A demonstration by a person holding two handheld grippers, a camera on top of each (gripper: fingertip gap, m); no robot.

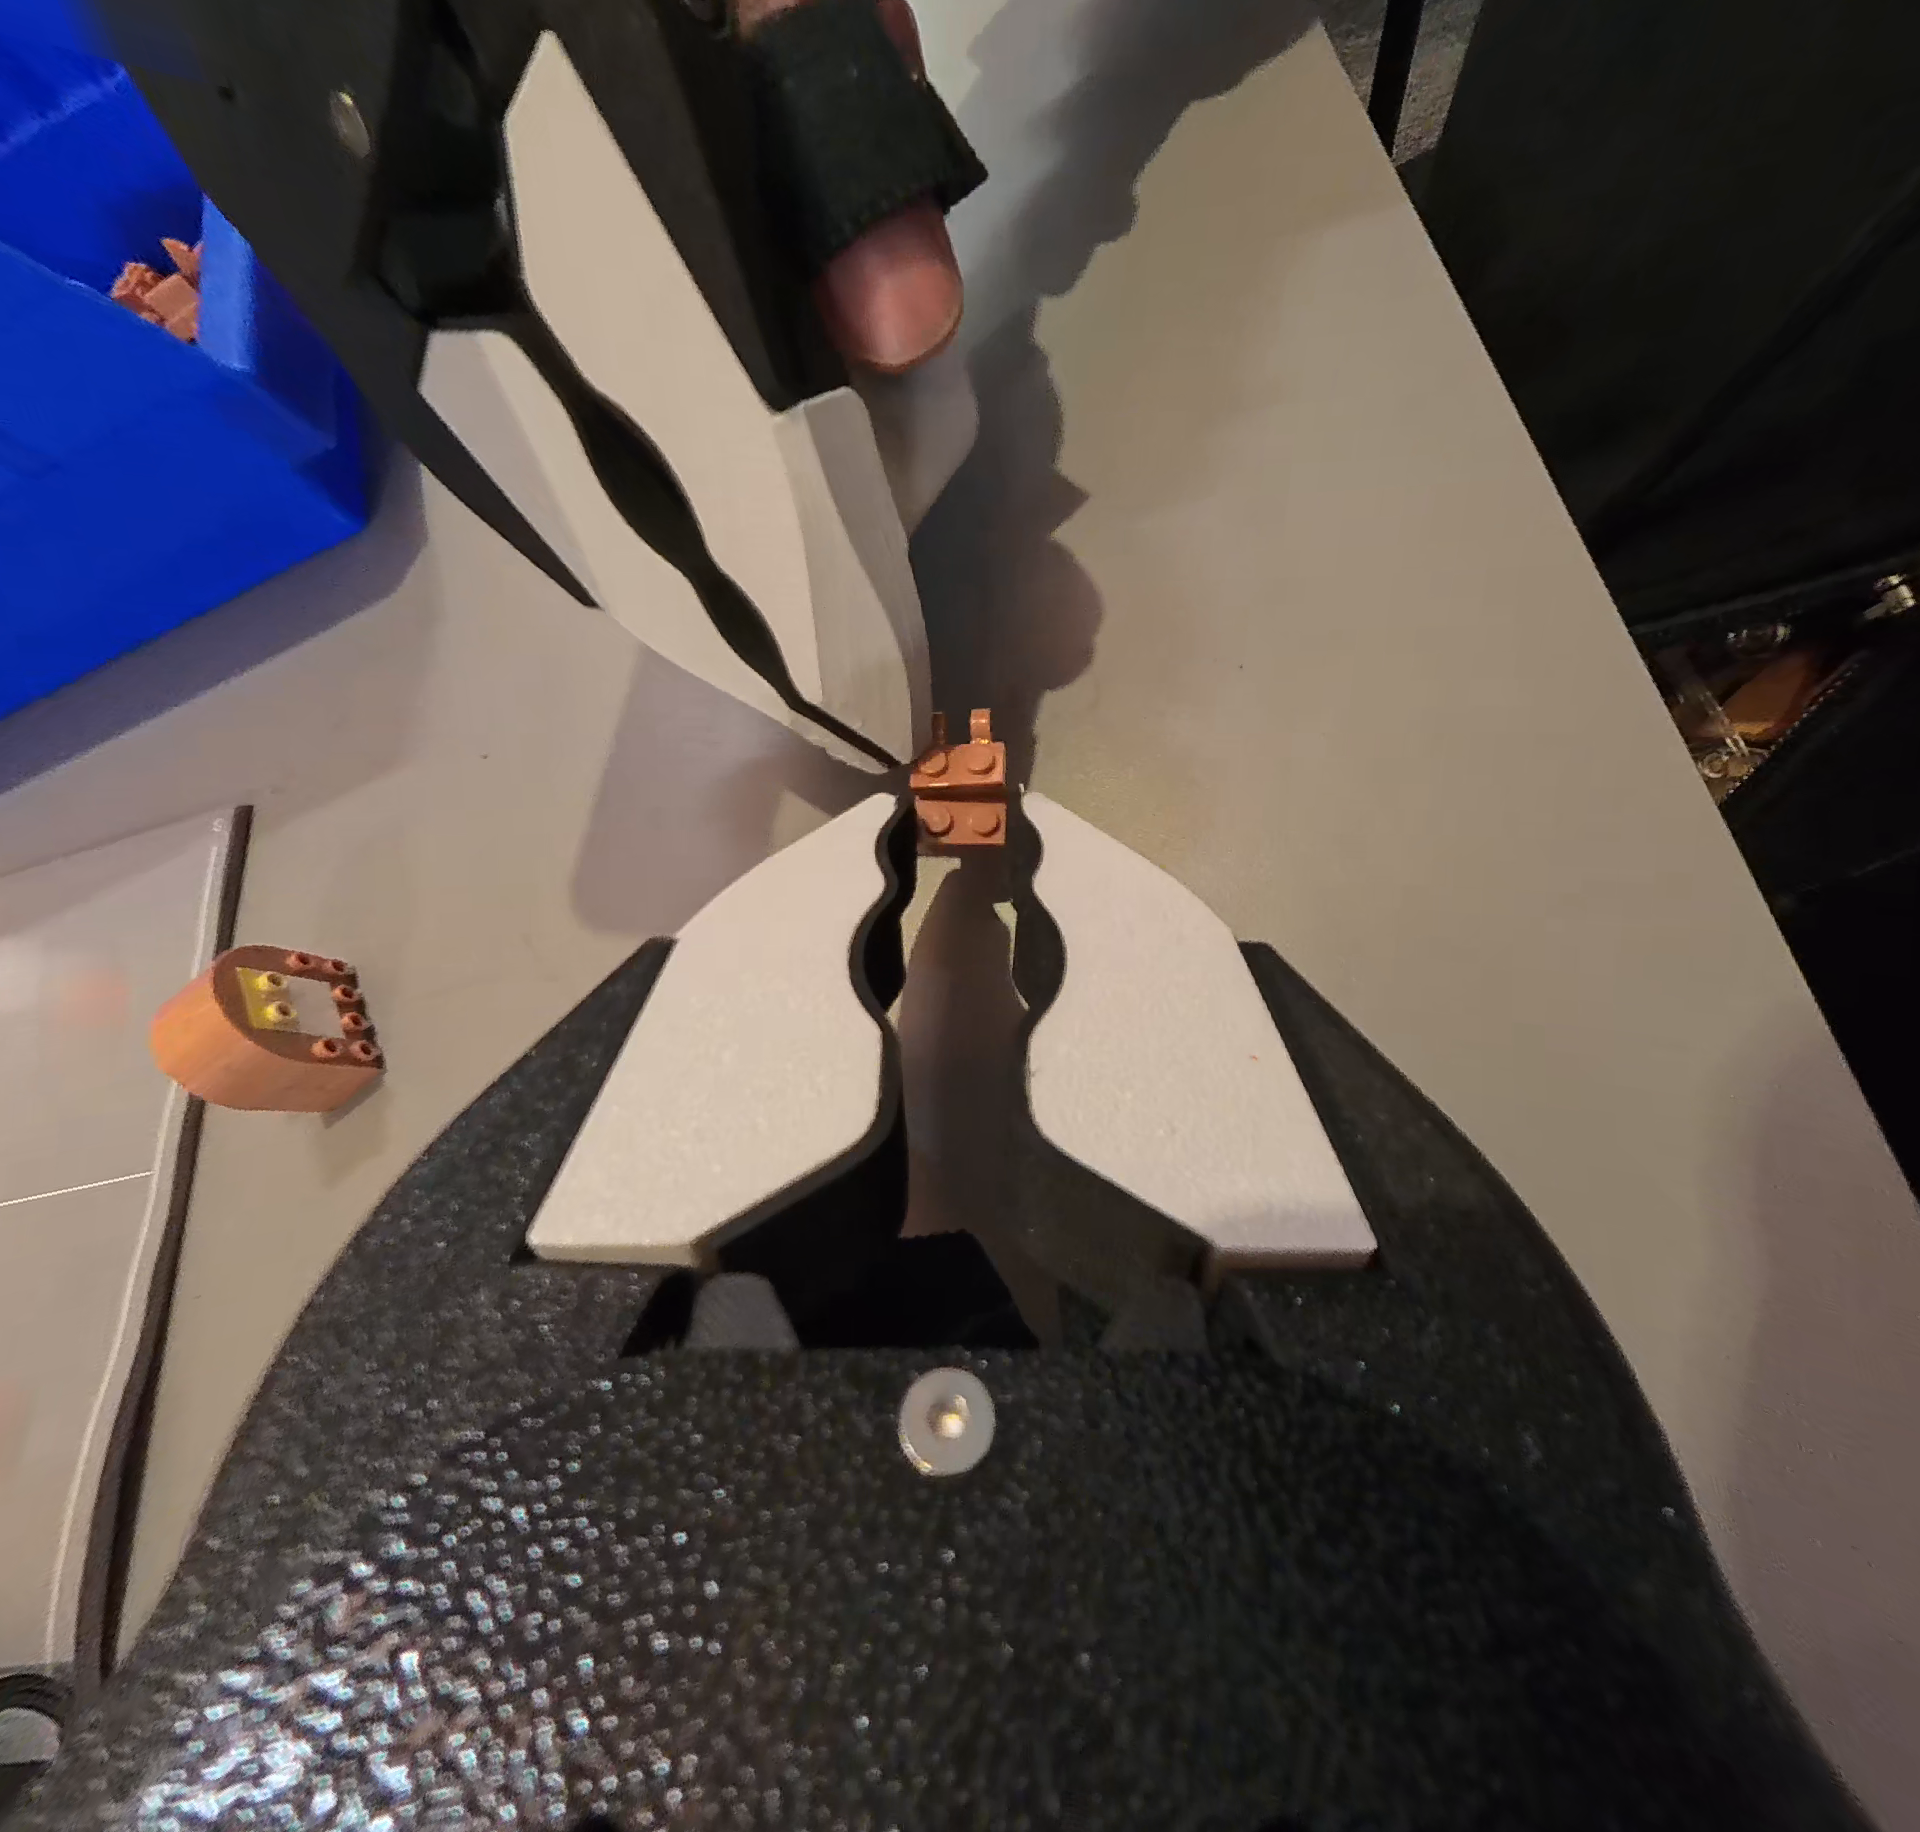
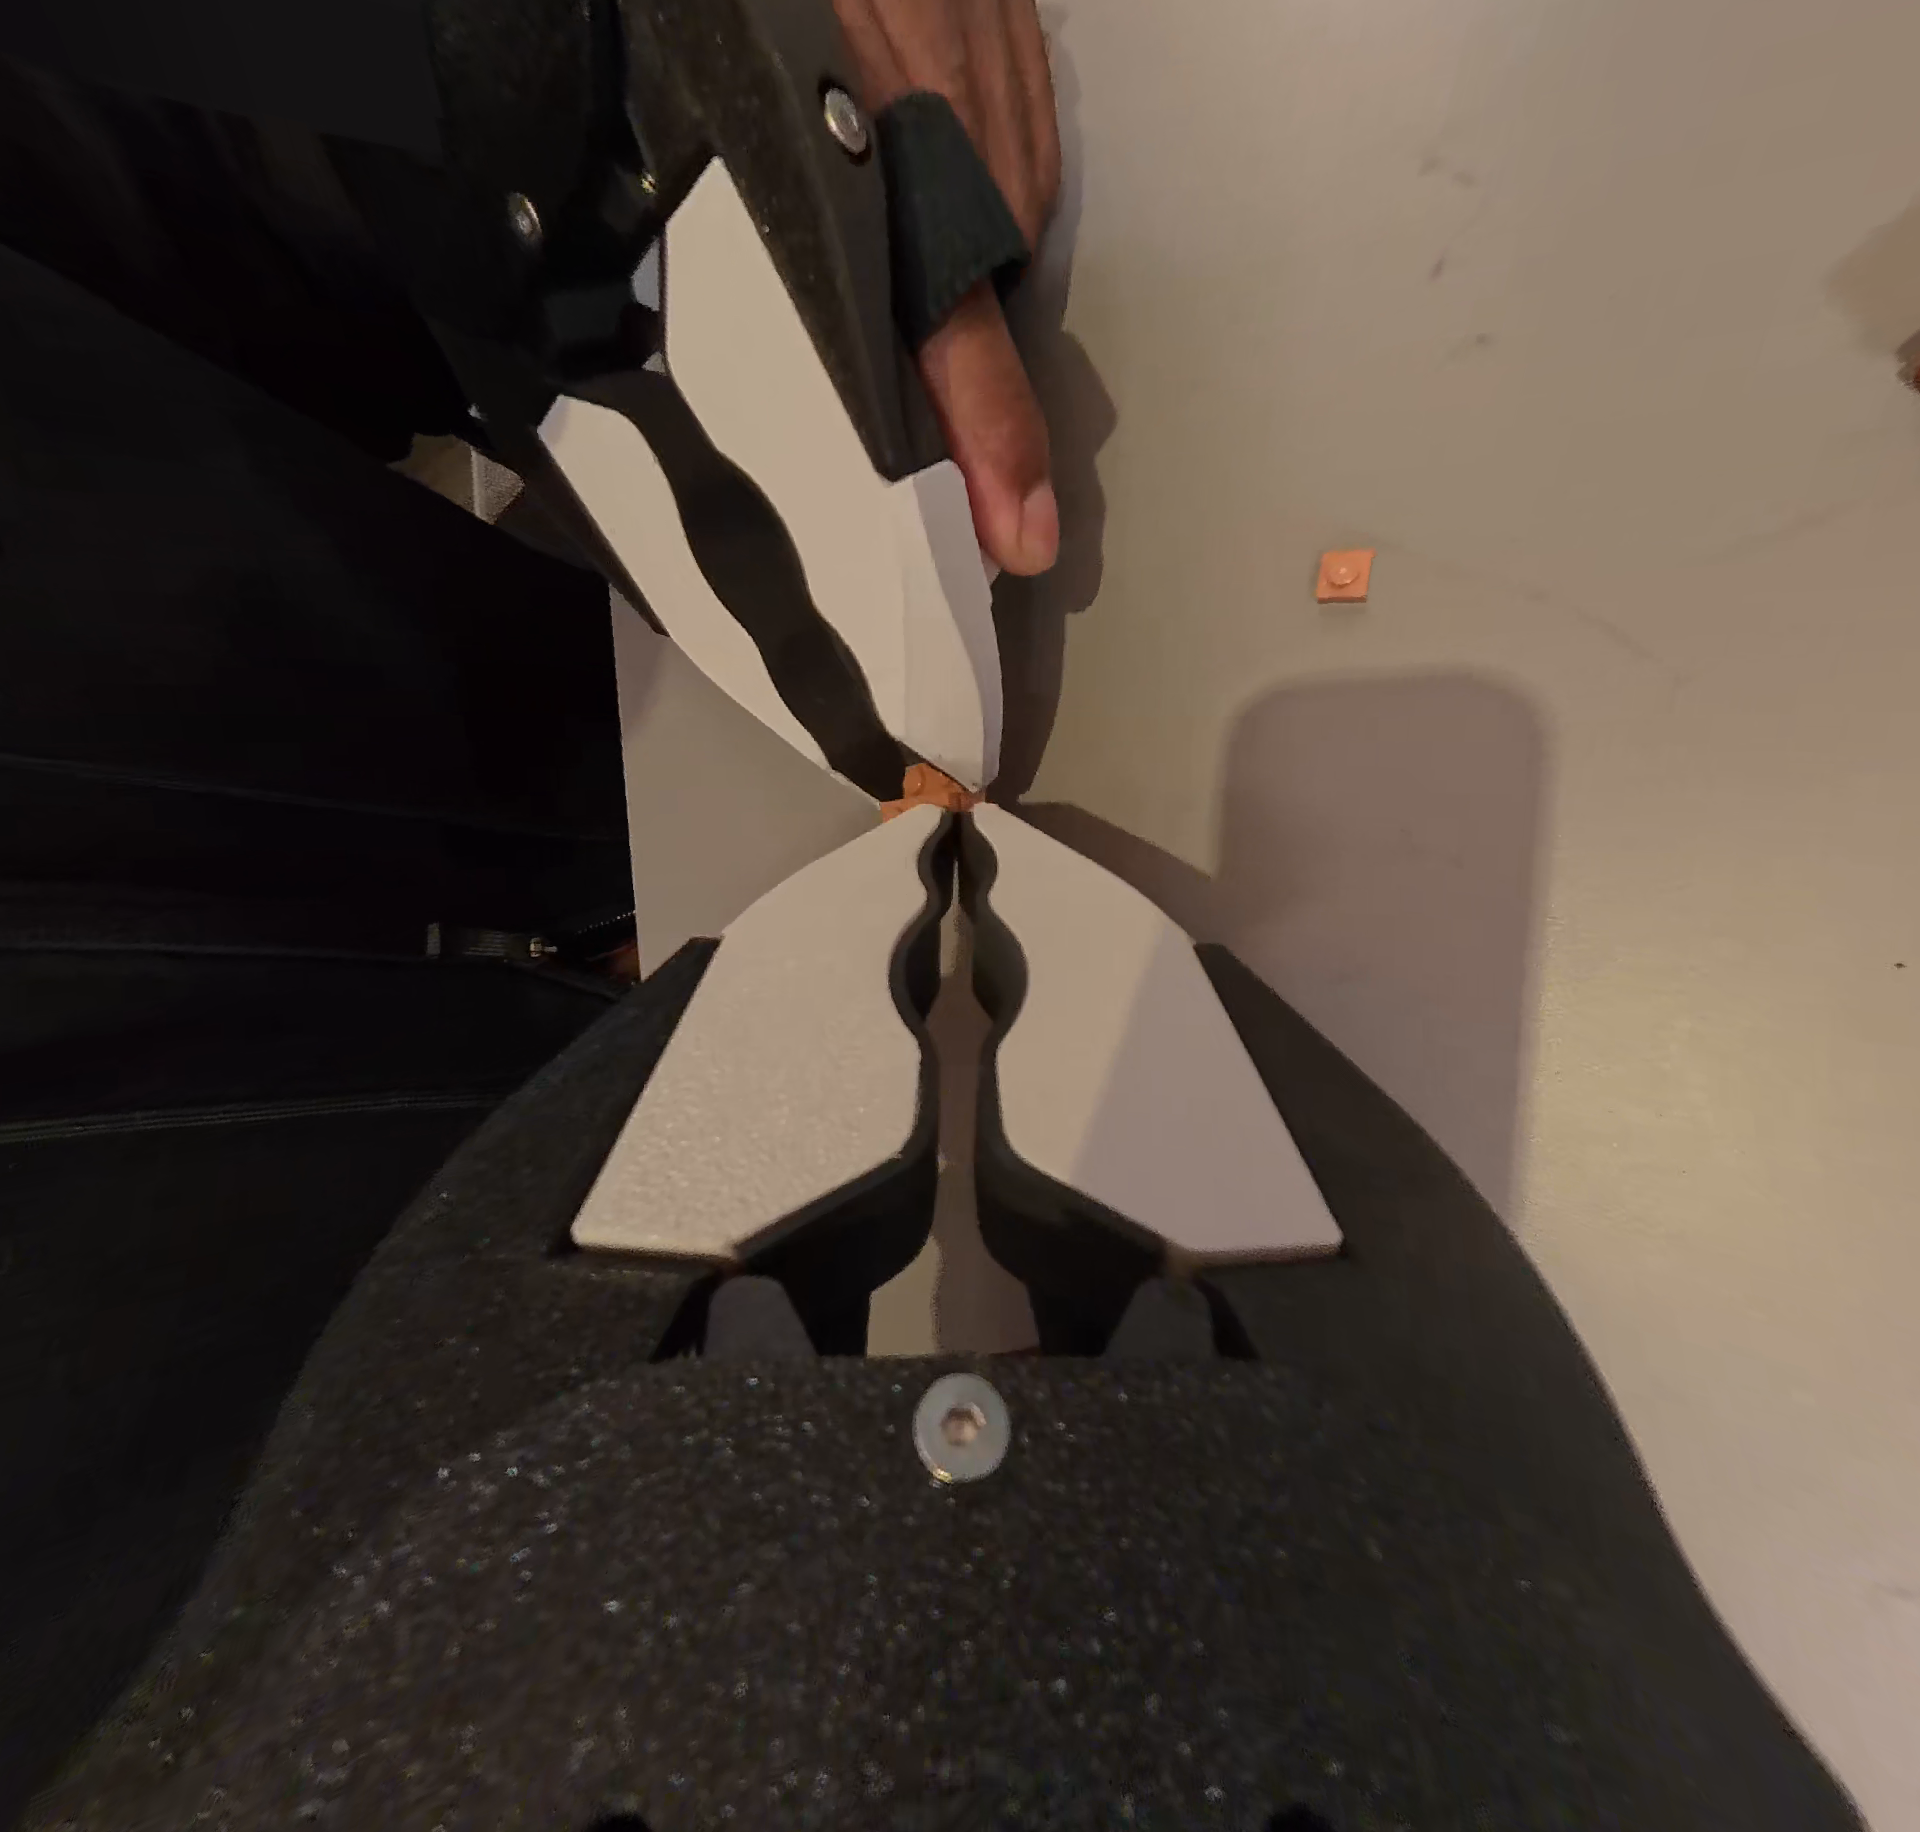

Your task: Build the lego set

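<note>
It looks like a small hobby or assembly bench indoors: a plain off-white tabletop (image 1: 1247,587) under warm lamp light, a bright blue plastic parts bin (image 1: 156,452) holding loose reddish-brown toy bricks (image 1: 156,291), a rounded brown studded brick piece (image 1: 272,1029) lying nearby, and a black case of oddments (image 1: 1766,702) beside the table edge

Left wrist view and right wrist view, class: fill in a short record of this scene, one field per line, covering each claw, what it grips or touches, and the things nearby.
Left claw: shut on small brown studded brick, held above the table
Right claw: tips together, meeting the same brick; contact itself not clear
Bin: blue bin holding brown pieces, far left in the left wrist view
Loose piece one: curved brown brick on table
Loose piece two: flat brown plate on table
</note>
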